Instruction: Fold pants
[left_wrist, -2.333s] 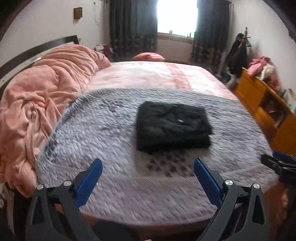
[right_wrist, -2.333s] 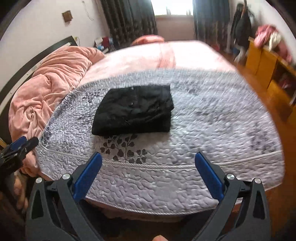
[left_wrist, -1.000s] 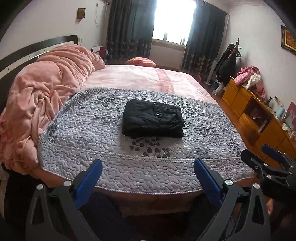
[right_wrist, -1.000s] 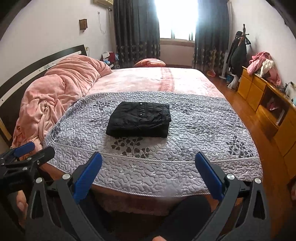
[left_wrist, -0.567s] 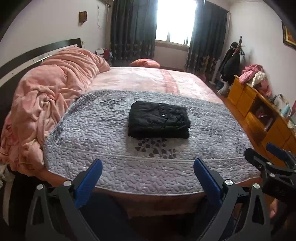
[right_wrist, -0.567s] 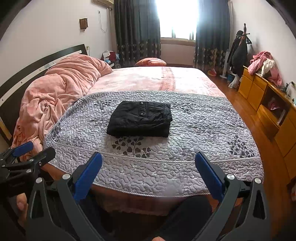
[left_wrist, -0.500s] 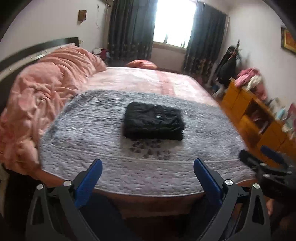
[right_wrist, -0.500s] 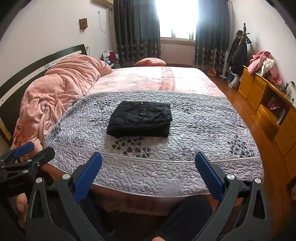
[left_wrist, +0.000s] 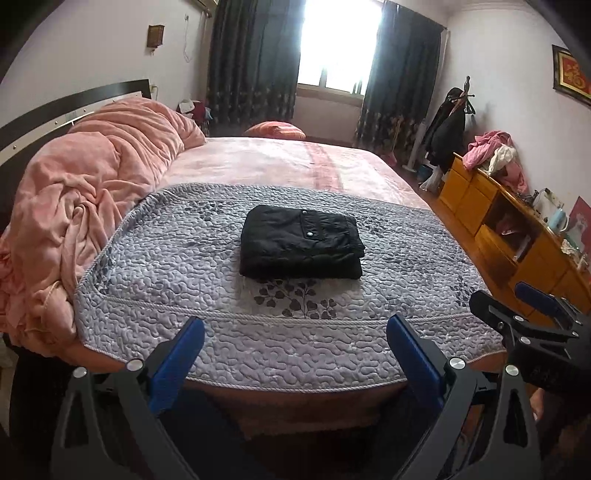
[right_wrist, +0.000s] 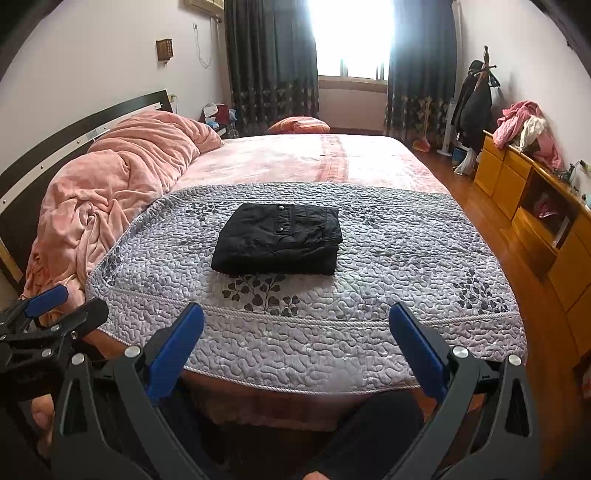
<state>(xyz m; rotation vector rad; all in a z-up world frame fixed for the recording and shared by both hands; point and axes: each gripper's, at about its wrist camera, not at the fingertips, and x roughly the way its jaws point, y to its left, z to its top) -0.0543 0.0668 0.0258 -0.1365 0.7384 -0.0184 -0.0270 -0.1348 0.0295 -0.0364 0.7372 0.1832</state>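
Left wrist view: left gripper (left_wrist: 295, 332) wide apart, empty; right gripper (right_wrist: 295, 321) likewise.

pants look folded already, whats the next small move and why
Probably none on the cloth: keep both open grippers back. The black pants lie as a compact rectangle on the grey quilt, and the left gripper and right gripper hold nothing.
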